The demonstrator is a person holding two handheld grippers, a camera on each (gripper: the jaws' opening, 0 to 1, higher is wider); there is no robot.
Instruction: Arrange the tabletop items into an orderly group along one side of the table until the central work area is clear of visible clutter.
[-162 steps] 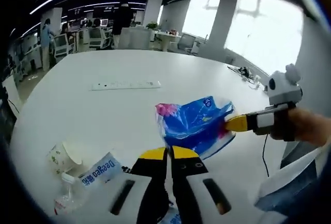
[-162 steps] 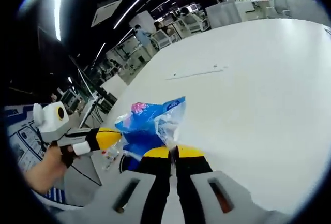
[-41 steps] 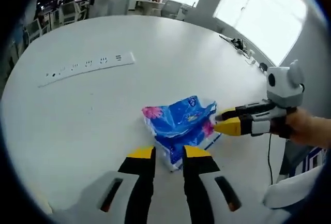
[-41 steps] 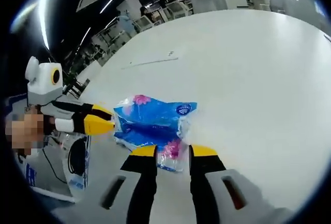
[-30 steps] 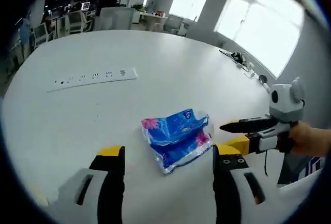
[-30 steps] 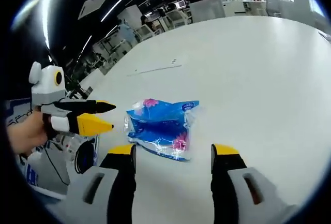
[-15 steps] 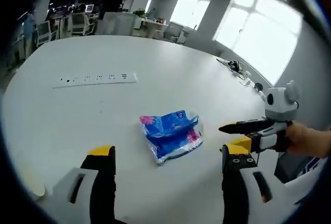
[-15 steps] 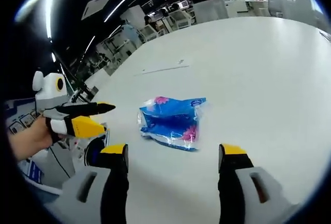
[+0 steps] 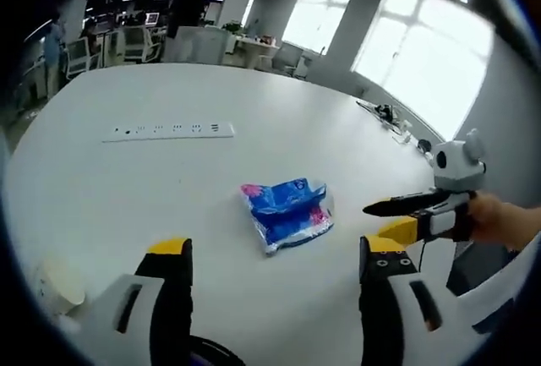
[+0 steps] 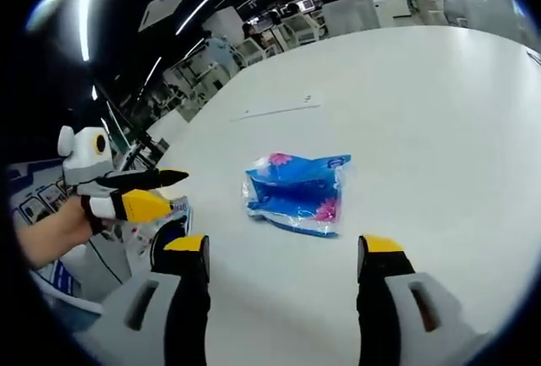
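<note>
Tissue pack point(image 9: 286, 213), in crinkled blue film, lies flat on the white worktop point(image 9: 127, 180) just ahead of both wide-open, empty claws, left claw point(image 9: 266, 256) and right claw point(image 10: 286, 252); judged light, soft, slippery, best pinched at its bunched end seam.

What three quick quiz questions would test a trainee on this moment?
1. True or false: the left gripper is shut on the blue pack.
2. Multiple choice: what lies beyond the pack on the table in the left gripper view? A) a power strip B) a laptop C) a plate
3. Fill in: near the table's edge, at the lower left of the left gripper view, lies a paper ____.

Key
1. False: both the left gripper and the right gripper are open, and the pack lies free on the table.
2. A, the power strip.
3. Cup.
</note>
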